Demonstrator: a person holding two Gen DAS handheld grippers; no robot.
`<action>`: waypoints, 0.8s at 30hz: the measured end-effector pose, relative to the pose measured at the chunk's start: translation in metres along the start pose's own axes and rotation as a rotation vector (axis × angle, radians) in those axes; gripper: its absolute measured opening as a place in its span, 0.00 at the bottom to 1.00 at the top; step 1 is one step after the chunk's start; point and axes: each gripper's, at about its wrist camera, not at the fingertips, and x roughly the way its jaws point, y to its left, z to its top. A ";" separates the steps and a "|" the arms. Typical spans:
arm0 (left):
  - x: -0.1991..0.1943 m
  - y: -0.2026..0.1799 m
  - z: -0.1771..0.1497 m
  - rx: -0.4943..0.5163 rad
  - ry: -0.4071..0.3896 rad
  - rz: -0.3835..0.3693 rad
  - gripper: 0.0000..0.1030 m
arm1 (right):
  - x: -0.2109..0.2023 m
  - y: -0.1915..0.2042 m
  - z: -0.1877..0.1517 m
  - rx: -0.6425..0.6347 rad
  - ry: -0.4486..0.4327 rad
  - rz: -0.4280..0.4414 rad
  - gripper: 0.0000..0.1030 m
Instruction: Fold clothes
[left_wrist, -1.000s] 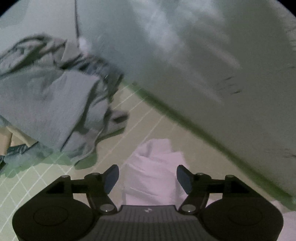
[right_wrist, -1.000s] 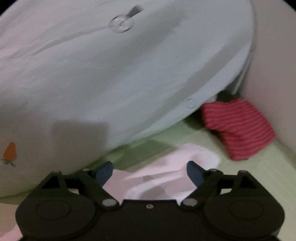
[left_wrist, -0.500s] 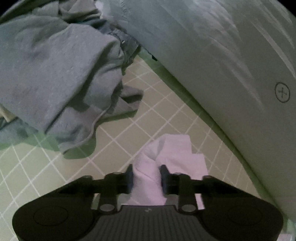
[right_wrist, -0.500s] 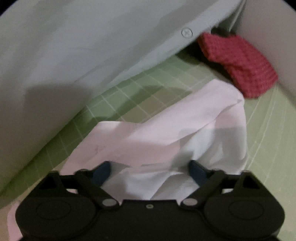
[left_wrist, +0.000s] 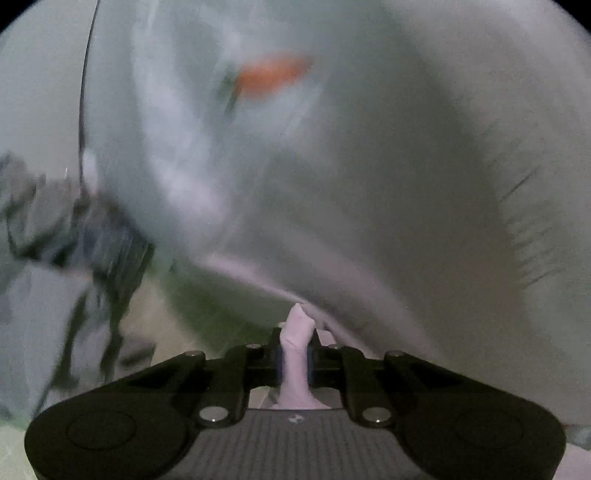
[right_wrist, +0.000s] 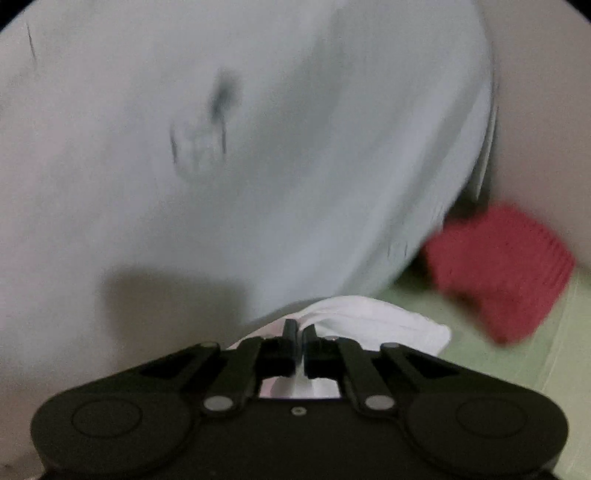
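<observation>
A white garment is held by both grippers. In the left wrist view my left gripper (left_wrist: 296, 350) is shut on a bunched fold of the white garment (left_wrist: 297, 339), which sticks up between the fingers. In the right wrist view my right gripper (right_wrist: 299, 343) is shut on another edge of the same white garment (right_wrist: 376, 321), which spreads to the right over the green checked sheet (right_wrist: 535, 354). Both views are blurred by motion.
A big pale pillow with an orange carrot print (left_wrist: 273, 74) fills the space ahead of both grippers (right_wrist: 258, 147). A pile of grey clothes (left_wrist: 55, 258) lies at the left. A red knitted item (right_wrist: 498, 266) lies at the right by the wall.
My right gripper has shut on the white garment; it was open half a second ago. Both grippers have lifted and tilted up toward the pillow, the left still holding its fold.
</observation>
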 end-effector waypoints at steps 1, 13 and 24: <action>-0.016 -0.001 0.003 -0.006 -0.027 -0.016 0.12 | -0.015 -0.006 0.006 0.010 -0.032 0.011 0.03; -0.104 0.068 -0.120 -0.048 0.254 0.098 0.23 | -0.068 -0.130 -0.111 -0.055 0.304 -0.138 0.15; -0.112 0.092 -0.113 -0.136 0.173 0.151 0.43 | -0.065 -0.132 -0.135 0.077 0.396 -0.050 0.72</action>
